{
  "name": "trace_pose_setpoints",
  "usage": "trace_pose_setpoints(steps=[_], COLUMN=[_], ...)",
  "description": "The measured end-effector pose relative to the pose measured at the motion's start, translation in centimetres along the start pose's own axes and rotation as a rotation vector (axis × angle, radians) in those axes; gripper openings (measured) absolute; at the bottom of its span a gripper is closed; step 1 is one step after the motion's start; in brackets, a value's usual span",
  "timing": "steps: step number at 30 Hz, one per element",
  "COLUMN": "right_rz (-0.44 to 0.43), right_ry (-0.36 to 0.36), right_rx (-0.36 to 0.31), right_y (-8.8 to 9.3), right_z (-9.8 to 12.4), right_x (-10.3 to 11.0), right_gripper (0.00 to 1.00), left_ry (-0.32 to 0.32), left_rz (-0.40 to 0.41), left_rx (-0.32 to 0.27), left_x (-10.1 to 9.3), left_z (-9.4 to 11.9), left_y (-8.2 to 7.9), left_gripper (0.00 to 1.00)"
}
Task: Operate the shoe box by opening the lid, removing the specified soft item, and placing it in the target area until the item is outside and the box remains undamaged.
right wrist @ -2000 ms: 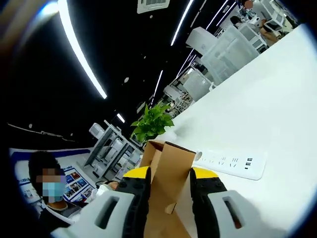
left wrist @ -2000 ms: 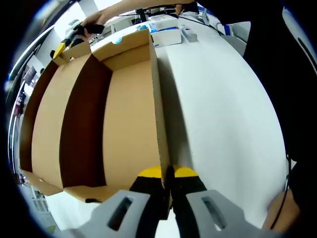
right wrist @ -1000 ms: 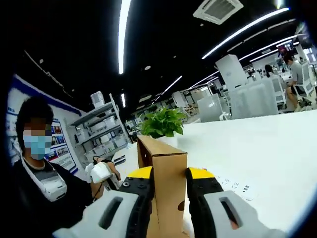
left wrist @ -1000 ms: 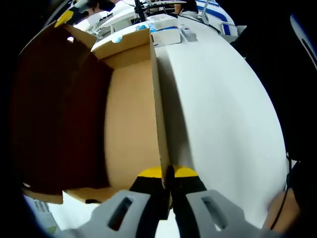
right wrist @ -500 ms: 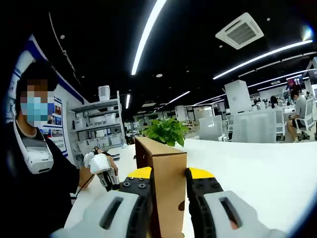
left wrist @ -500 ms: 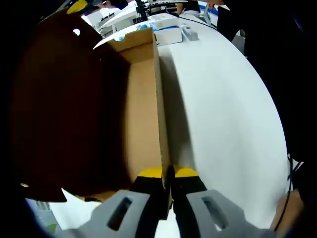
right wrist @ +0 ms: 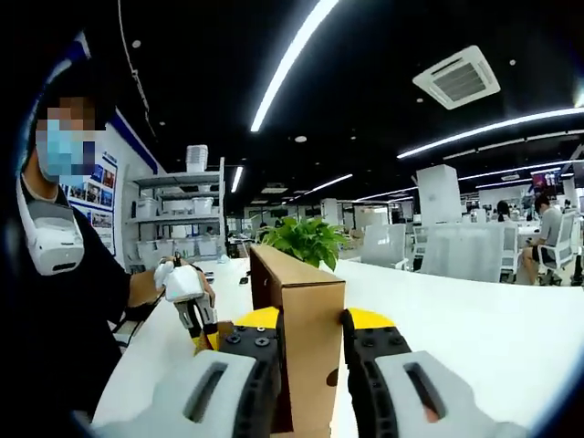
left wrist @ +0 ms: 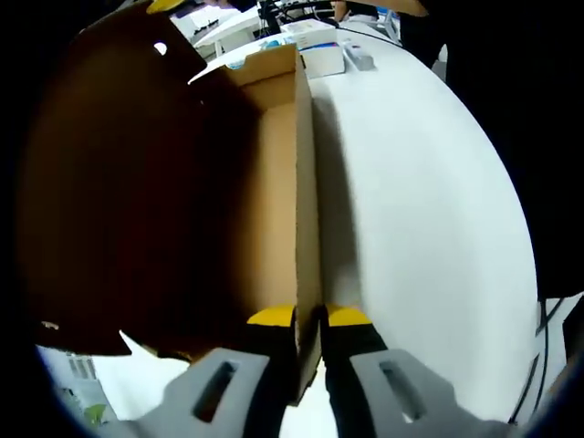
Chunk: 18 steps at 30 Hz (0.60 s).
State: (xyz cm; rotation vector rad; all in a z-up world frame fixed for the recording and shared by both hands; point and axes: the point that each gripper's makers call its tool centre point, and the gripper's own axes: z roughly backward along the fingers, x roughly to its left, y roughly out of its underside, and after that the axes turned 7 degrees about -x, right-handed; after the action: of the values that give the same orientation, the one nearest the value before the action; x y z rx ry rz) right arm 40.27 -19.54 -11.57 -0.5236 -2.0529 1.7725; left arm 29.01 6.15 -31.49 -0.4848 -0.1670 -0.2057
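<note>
Left gripper view: the left claw (left wrist: 308,321) is clenched on the near wall of the shoe box (left wrist: 274,182), one yellow-tipped jaw inside and one outside the thin cardboard edge. The box stands on the white tabletop (left wrist: 429,228), and its lid (left wrist: 109,182) stands swung up to the left as a big dark panel. The box floor I can make out is bare brown card; much of the inside is in shadow, so I cannot tell where the soft item lies. Beyond the box's far end sit some small boxes (left wrist: 315,46).

Right gripper view: the right claw (right wrist: 308,327) grips the free edge of the lid (right wrist: 297,338), which rises upright between its jaws. To the left, the person's hand (right wrist: 182,283) holds the other gripper down near the tabletop (right wrist: 474,338). A potted plant (right wrist: 306,239) stands behind the lid.

The step in hand looks like finishing the opening. To do it well, I would keep the left grip as a steady anchor and swing the lid along its hinge arc without twisting, so the card neither creases nor tears.
</note>
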Motion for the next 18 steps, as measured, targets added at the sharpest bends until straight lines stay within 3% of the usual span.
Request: trace_pose_setpoints(steps=[3, 13, 18], right_rz=[0.031, 0.101, 0.110], right_ry=[-0.012, -0.048, -0.059], right_rx=[-0.017, -0.024, -0.032], right_y=[-0.2, 0.1, 0.2], right_z=[-0.1, -0.6, -0.6], right_x=[0.4, 1.1, 1.4], right_gripper=[0.25, 0.25, 0.25], left_ry=[-0.027, -0.058, -0.064], left_rz=[0.025, 0.062, 0.065], left_rx=[-0.034, -0.050, -0.102], left_x=[0.1, 0.3, 0.3], left_z=[0.1, 0.3, 0.5], left_y=[-0.3, -0.2, -0.5], left_gripper=[0.11, 0.12, 0.16])
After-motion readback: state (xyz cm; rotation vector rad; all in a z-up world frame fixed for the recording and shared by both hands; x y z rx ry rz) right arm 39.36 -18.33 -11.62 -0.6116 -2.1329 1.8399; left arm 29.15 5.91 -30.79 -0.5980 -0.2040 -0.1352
